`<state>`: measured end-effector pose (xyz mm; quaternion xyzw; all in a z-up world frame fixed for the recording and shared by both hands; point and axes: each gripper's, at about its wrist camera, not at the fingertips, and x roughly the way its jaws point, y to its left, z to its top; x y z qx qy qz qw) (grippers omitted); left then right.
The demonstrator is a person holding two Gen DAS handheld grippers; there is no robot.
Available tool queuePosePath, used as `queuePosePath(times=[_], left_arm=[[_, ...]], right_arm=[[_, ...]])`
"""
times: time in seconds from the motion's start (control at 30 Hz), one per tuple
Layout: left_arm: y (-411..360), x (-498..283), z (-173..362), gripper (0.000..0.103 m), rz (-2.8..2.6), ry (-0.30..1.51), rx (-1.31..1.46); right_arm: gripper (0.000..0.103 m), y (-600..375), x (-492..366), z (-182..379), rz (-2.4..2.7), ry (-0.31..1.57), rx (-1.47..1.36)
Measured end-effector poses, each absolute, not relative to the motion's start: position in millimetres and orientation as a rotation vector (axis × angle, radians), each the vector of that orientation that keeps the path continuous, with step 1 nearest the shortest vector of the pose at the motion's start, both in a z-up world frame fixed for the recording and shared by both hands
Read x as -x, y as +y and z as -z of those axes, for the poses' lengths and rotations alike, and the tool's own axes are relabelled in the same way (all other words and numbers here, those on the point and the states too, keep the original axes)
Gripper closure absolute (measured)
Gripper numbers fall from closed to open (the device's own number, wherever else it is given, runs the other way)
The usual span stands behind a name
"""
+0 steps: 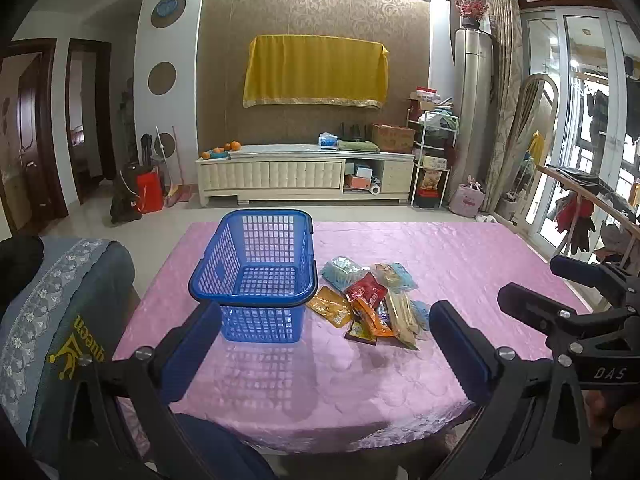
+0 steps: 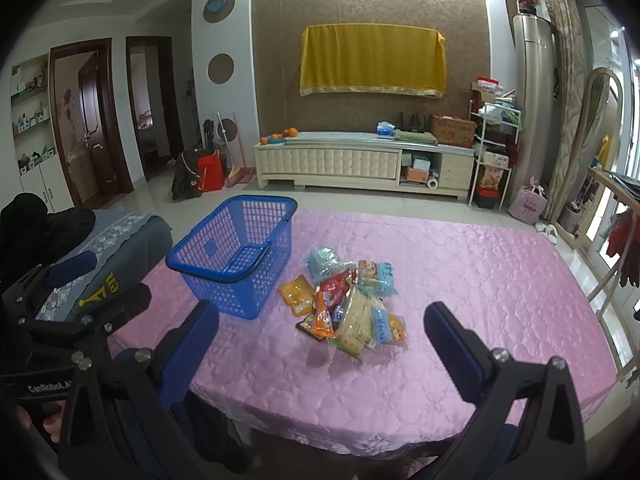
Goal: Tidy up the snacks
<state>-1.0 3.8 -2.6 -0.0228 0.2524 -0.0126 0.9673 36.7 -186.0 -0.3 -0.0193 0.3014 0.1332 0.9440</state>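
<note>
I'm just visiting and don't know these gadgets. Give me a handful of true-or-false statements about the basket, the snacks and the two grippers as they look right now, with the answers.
1. The blue basket already has snacks in it. False: it is empty.
2. The snack packets lie in a loose pile on the pink tablecloth, beside the basket. True.
3. The left gripper is clamped on a packet. False: its jaws stand wide open with nothing between them.
4. The right gripper is open and holds nothing. True.
5. The basket lies tipped on its side. False: it stands upright, opening upward.
</note>
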Motion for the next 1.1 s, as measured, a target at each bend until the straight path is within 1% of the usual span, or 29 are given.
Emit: queuePosePath(times=[1.1], left_arm=[[2.7, -0.9, 3.1, 0.0, 0.038, 0.543, 0.059]], right_arm=[[0.0, -185.0, -40.9, 6.0, -0.281, 0.662, 0.039]])
